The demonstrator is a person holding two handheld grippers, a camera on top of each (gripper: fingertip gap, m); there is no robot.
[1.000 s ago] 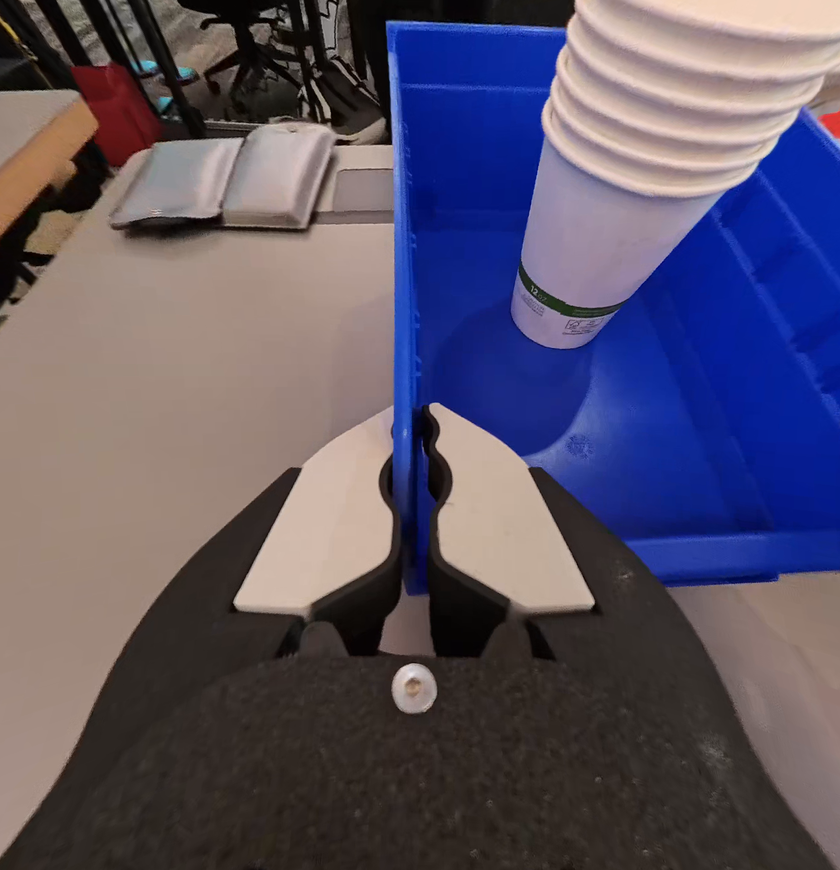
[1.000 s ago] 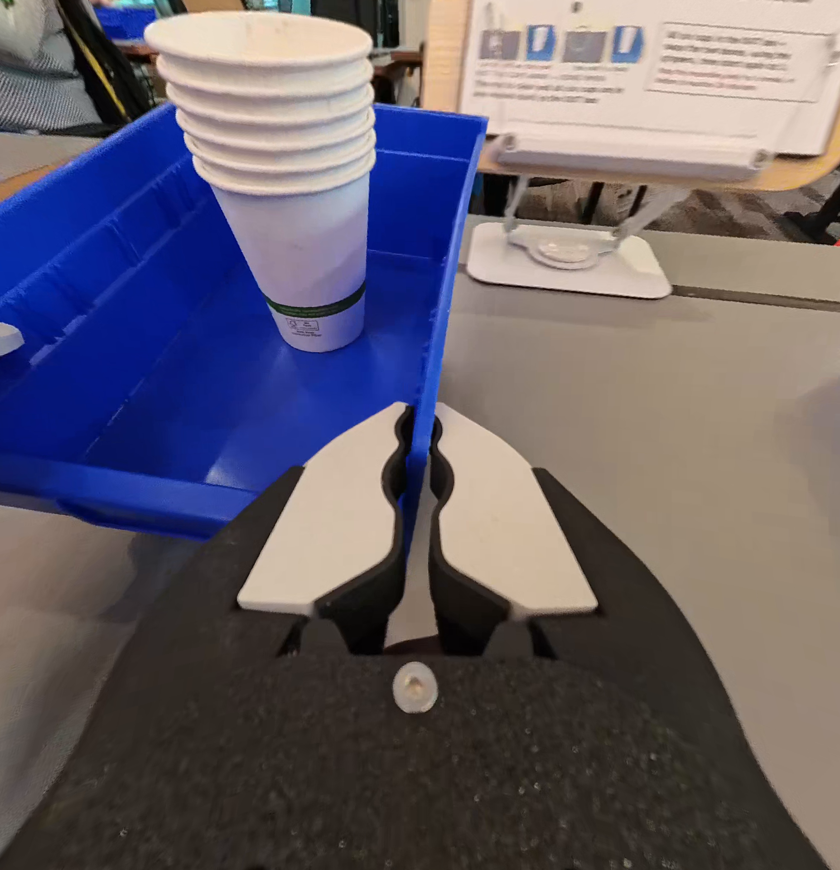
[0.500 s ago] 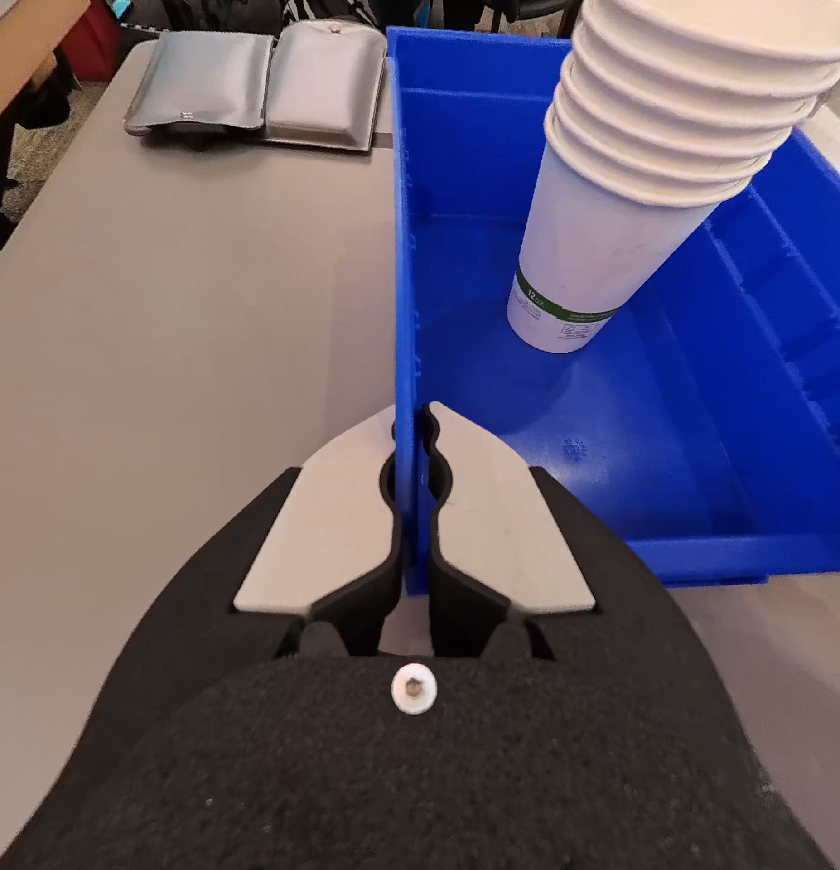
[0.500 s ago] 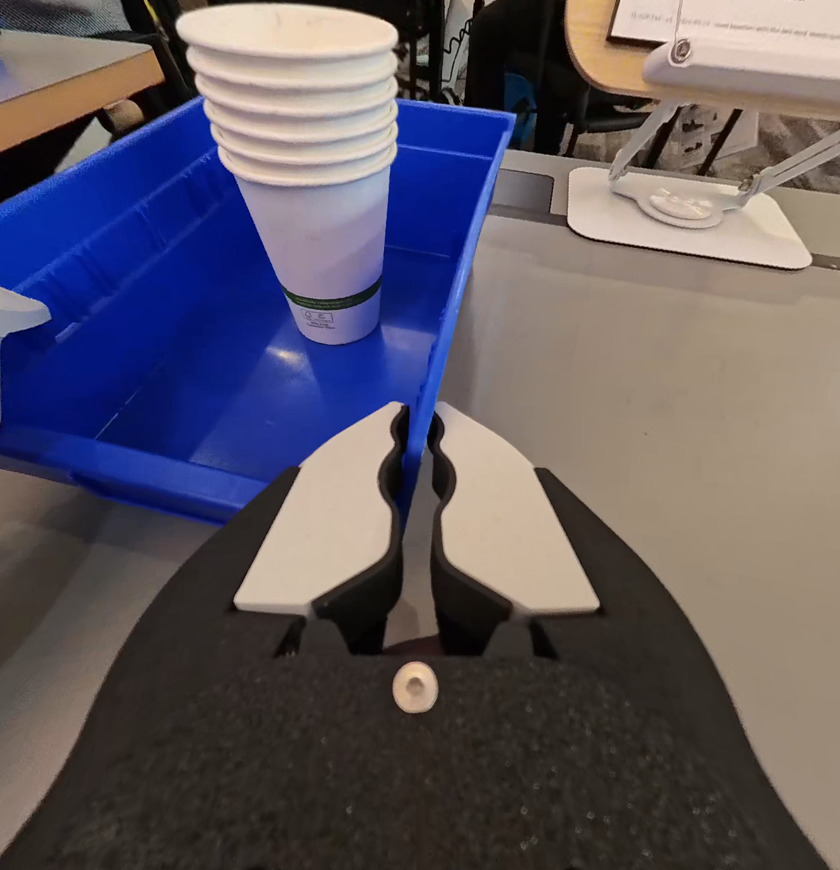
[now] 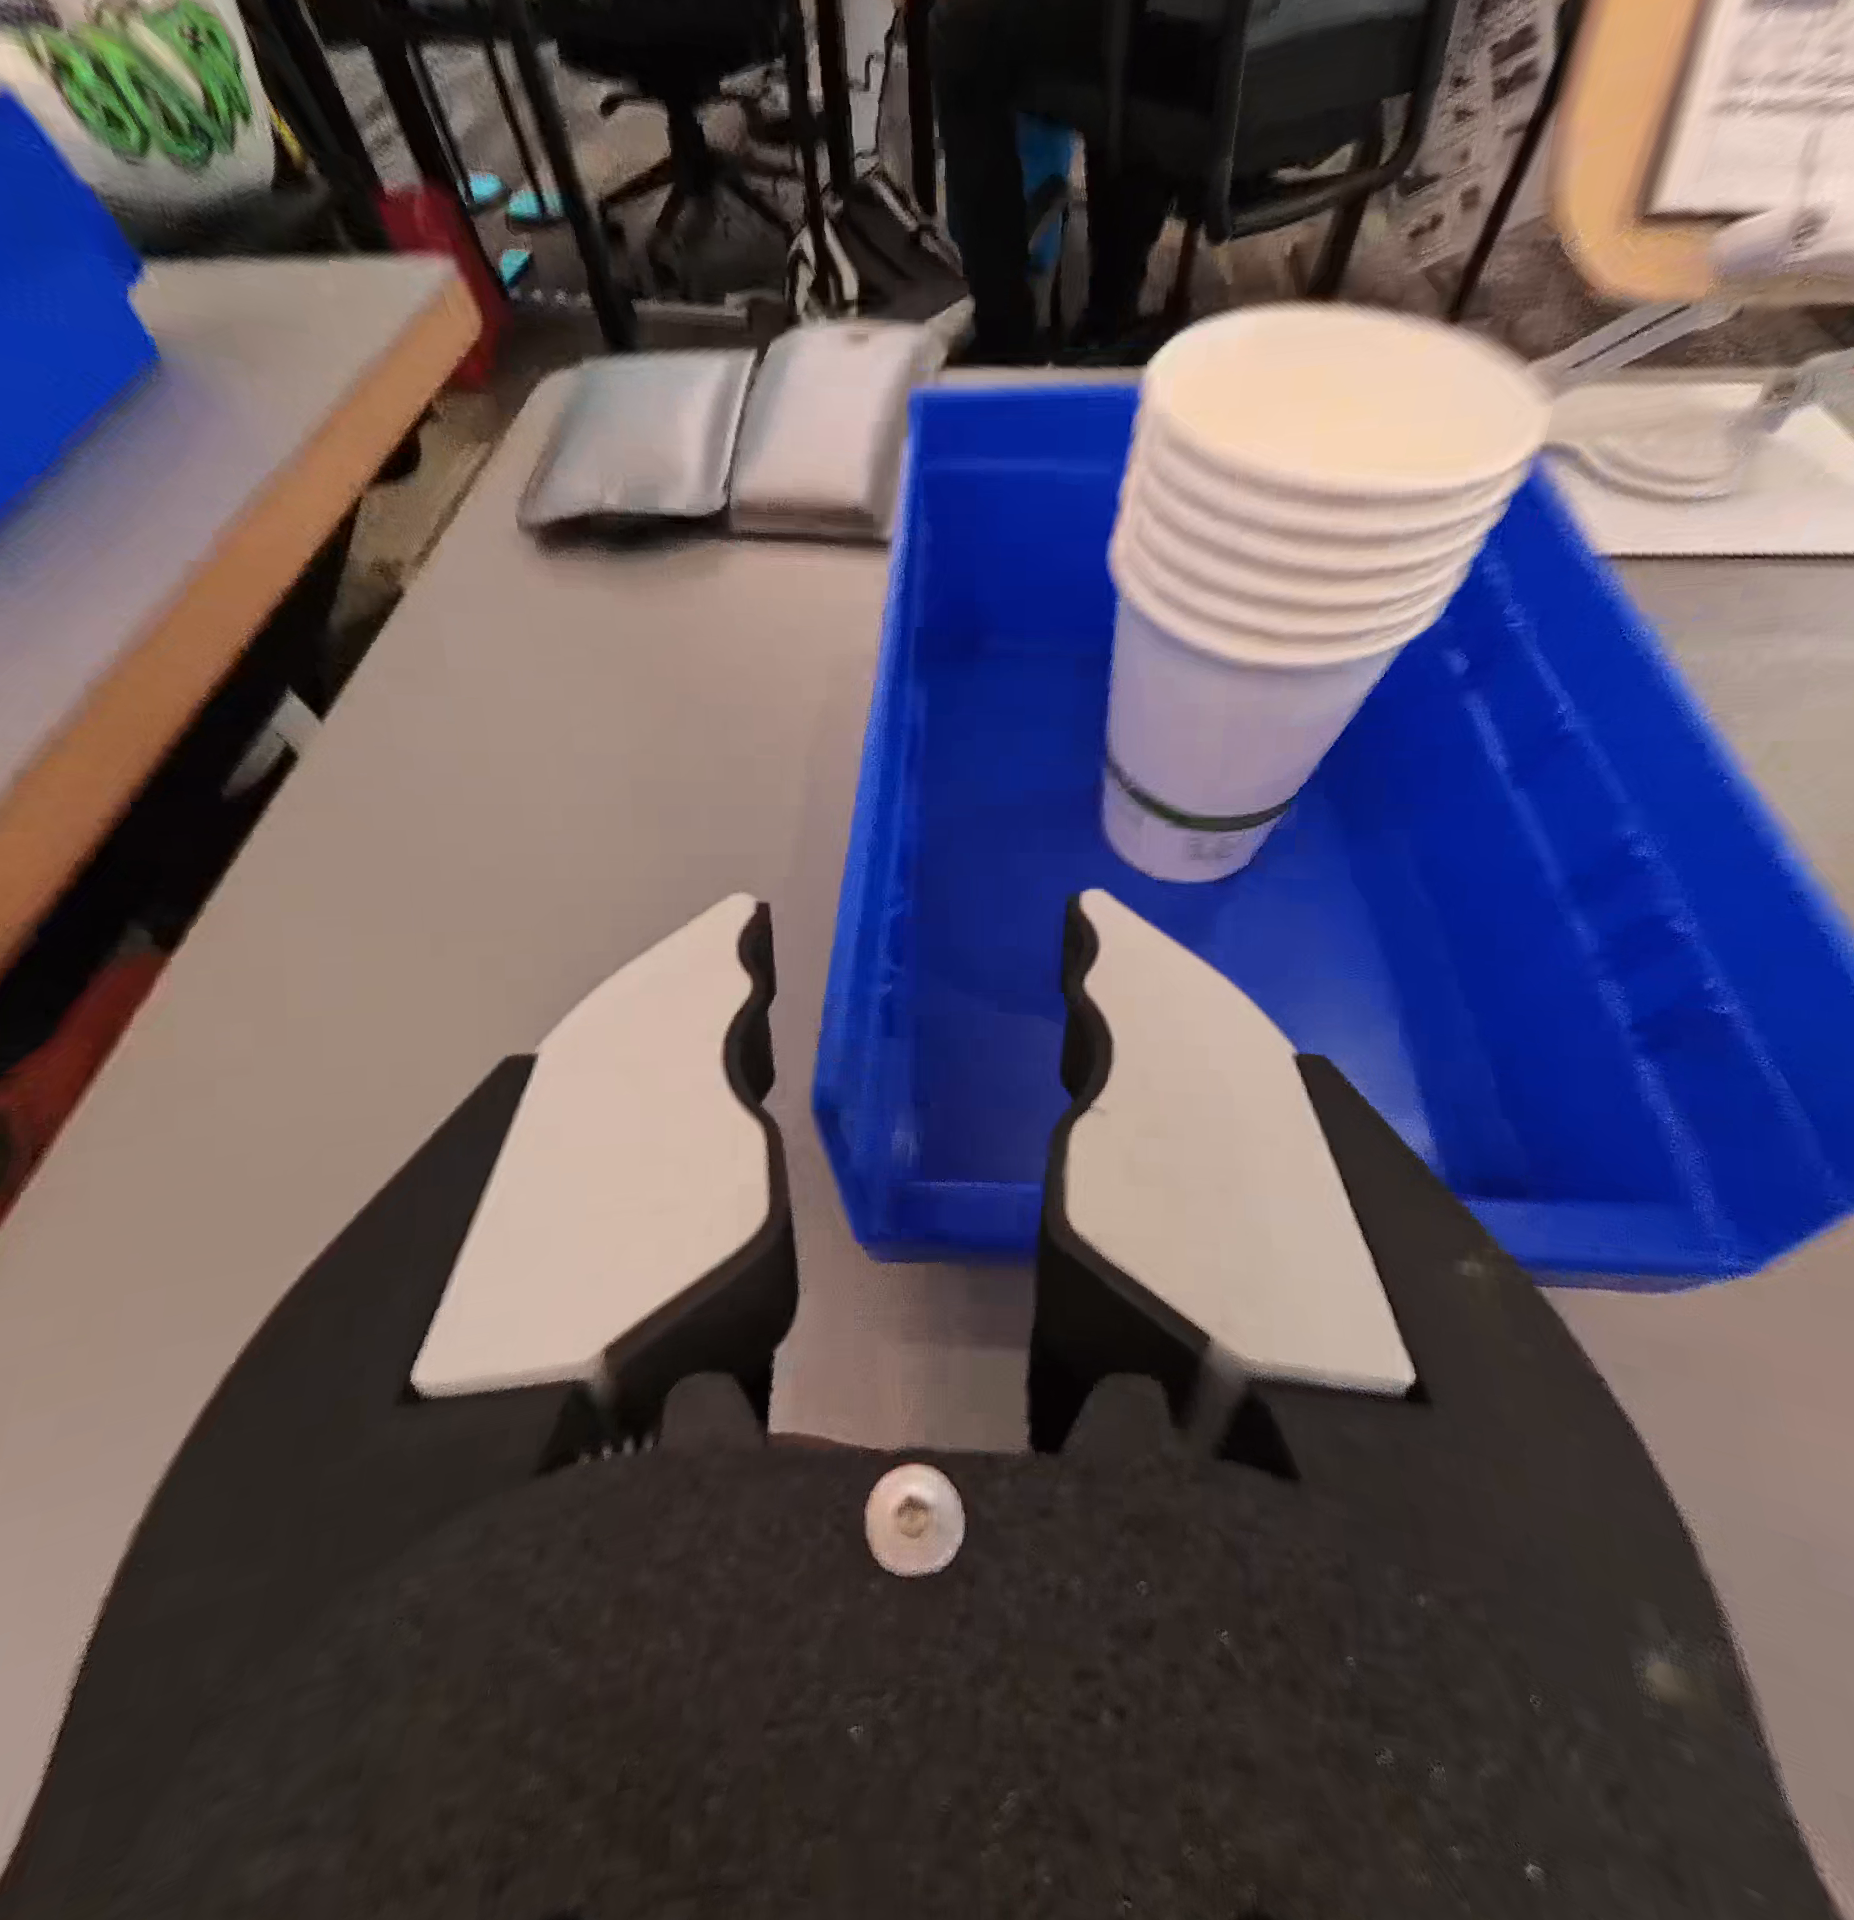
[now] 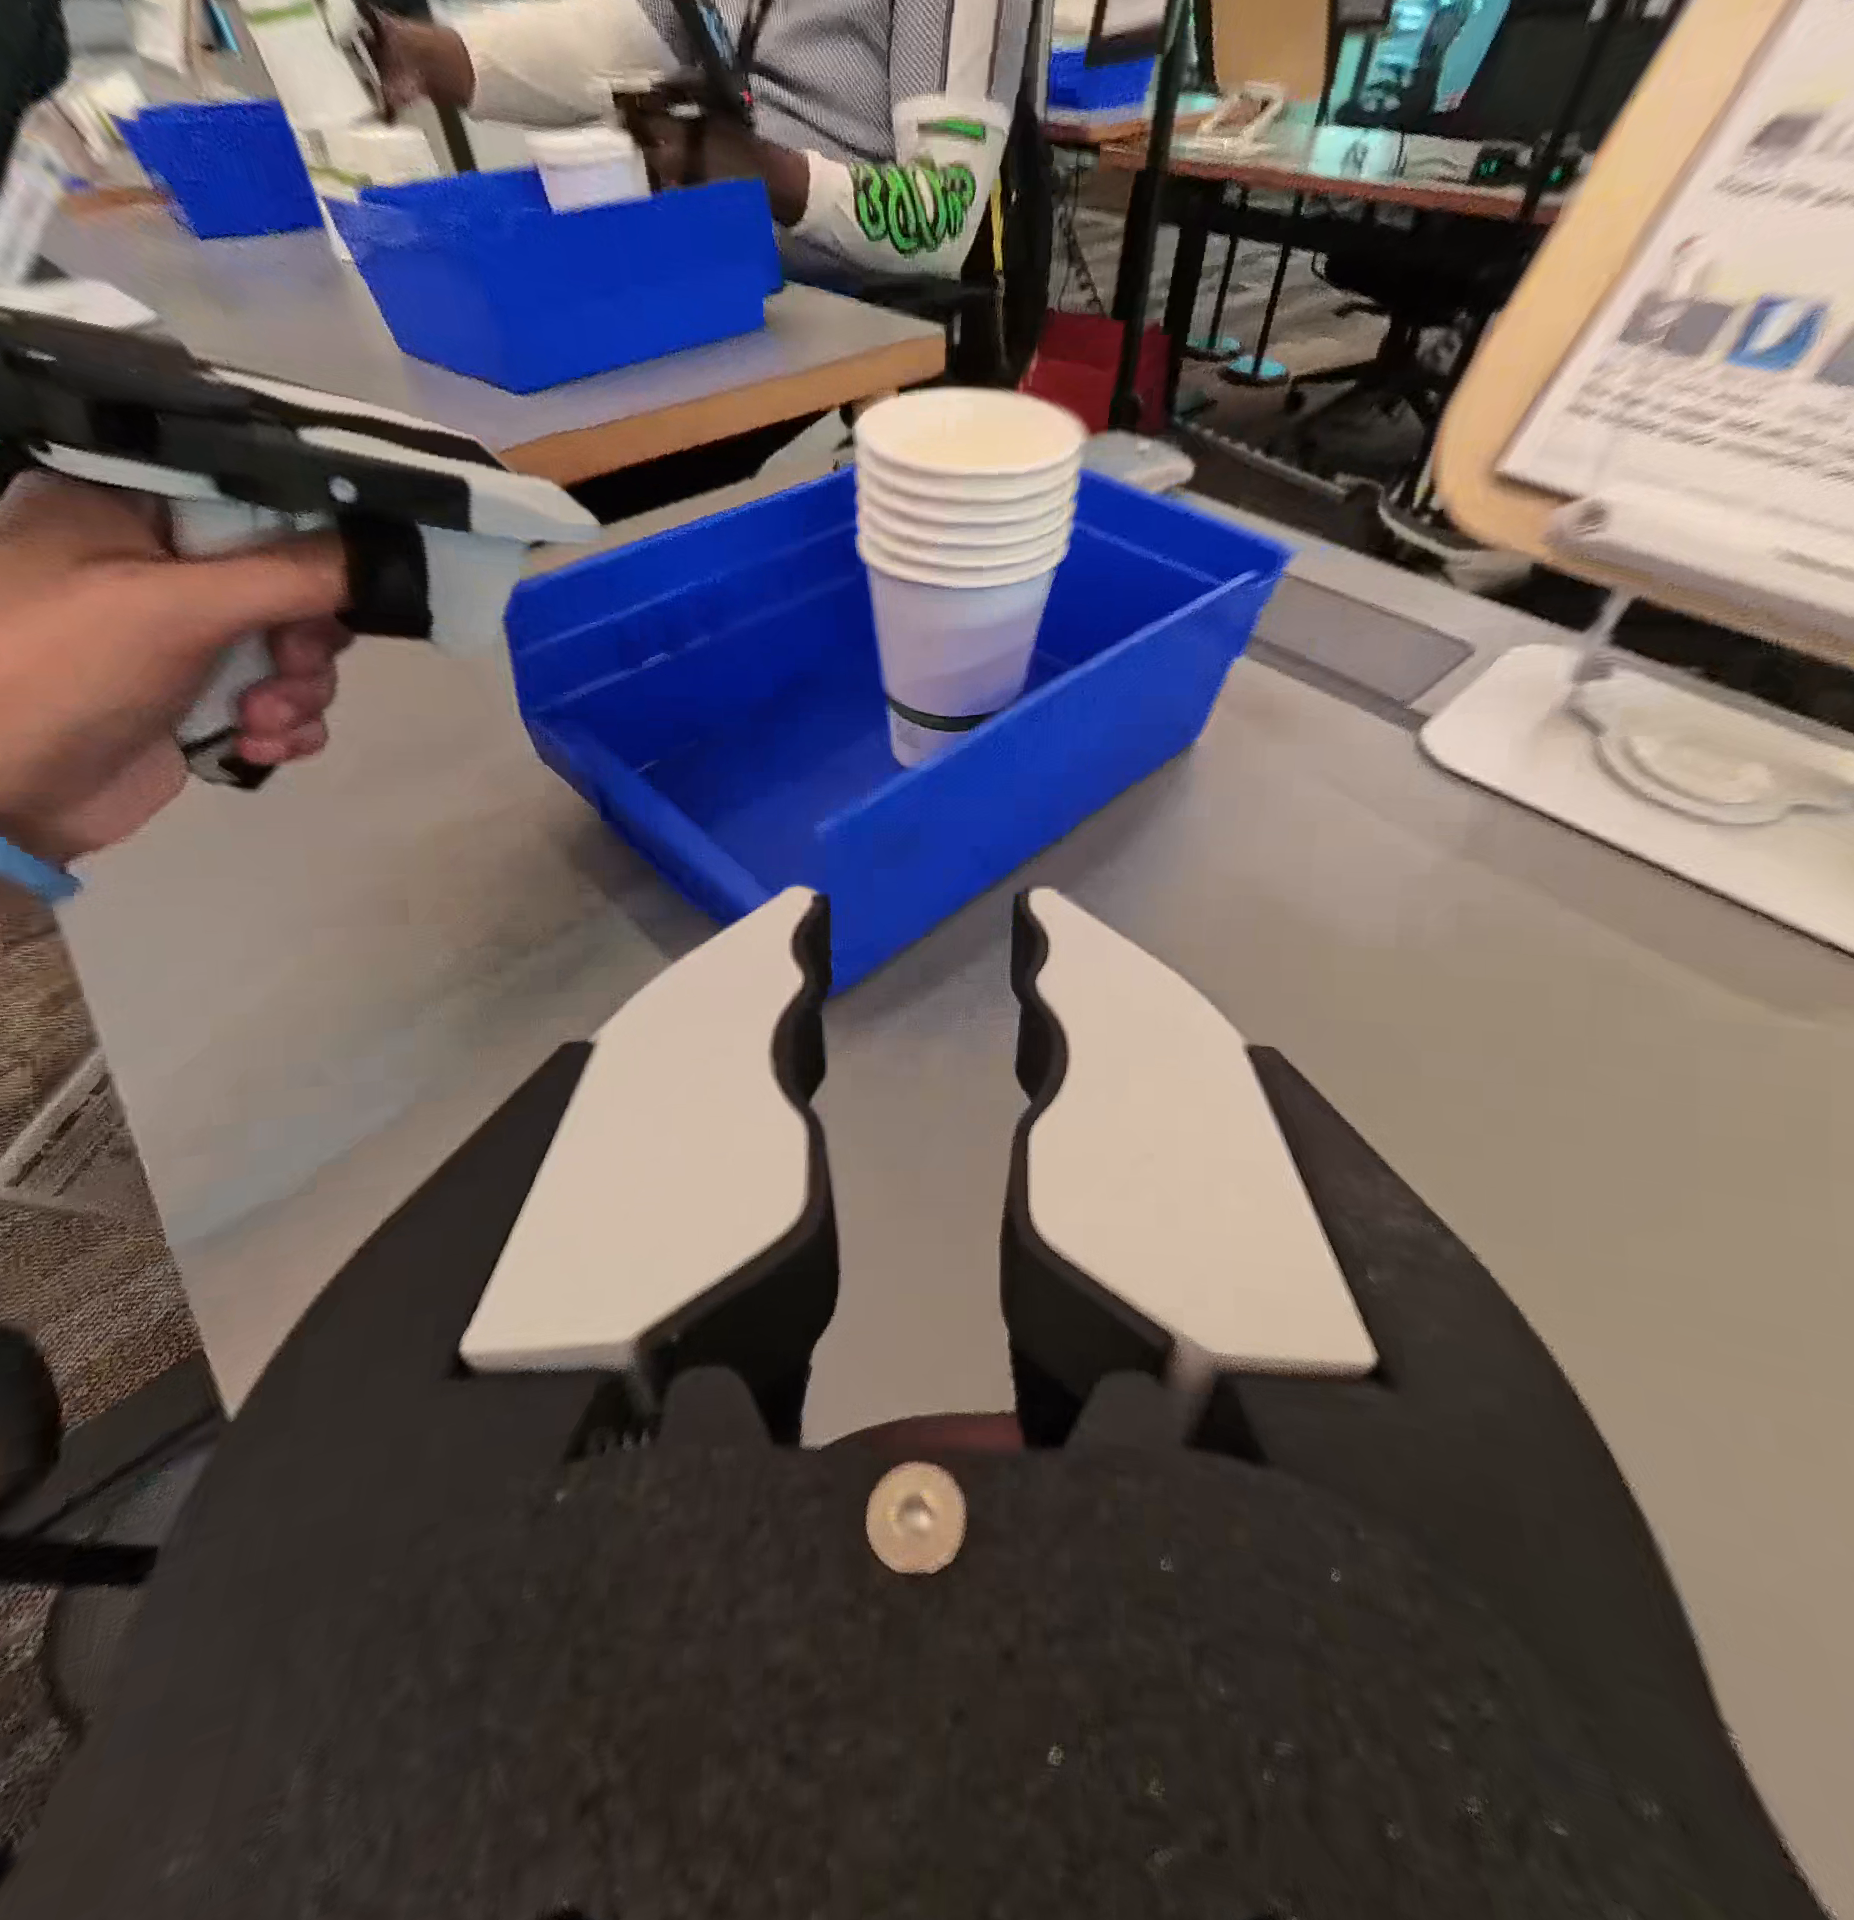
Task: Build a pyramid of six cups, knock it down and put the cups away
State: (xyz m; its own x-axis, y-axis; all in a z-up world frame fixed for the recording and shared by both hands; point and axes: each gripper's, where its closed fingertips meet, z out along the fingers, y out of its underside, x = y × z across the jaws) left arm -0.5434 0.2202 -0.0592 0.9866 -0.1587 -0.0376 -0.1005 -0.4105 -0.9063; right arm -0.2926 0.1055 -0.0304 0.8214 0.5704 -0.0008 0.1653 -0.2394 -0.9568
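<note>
A stack of several nested white paper cups (image 5: 1266, 623) stands upright inside a blue plastic bin (image 5: 1588, 987) on the grey table. It also shows in the right wrist view (image 6: 959, 582), in the same bin (image 6: 1006, 842). My left gripper (image 5: 915, 914) is open and empty, held above the bin's near left corner. My right gripper (image 6: 921, 914) is open and empty, pulled back above the bin's near right corner. The left gripper also shows in a hand at the left of the right wrist view (image 6: 383, 520).
Two grey pouches (image 5: 725, 447) lie on the table behind the bin. A white stand base (image 6: 1671, 779) with a tilted instruction board (image 6: 1681, 343) is at the right. Another table with blue bins (image 6: 559, 281) and a person stands behind.
Both grippers were shut on the bin's side walls. Both have opened, let go of the bin and pulled back and up. The bin now rests on the table.
</note>
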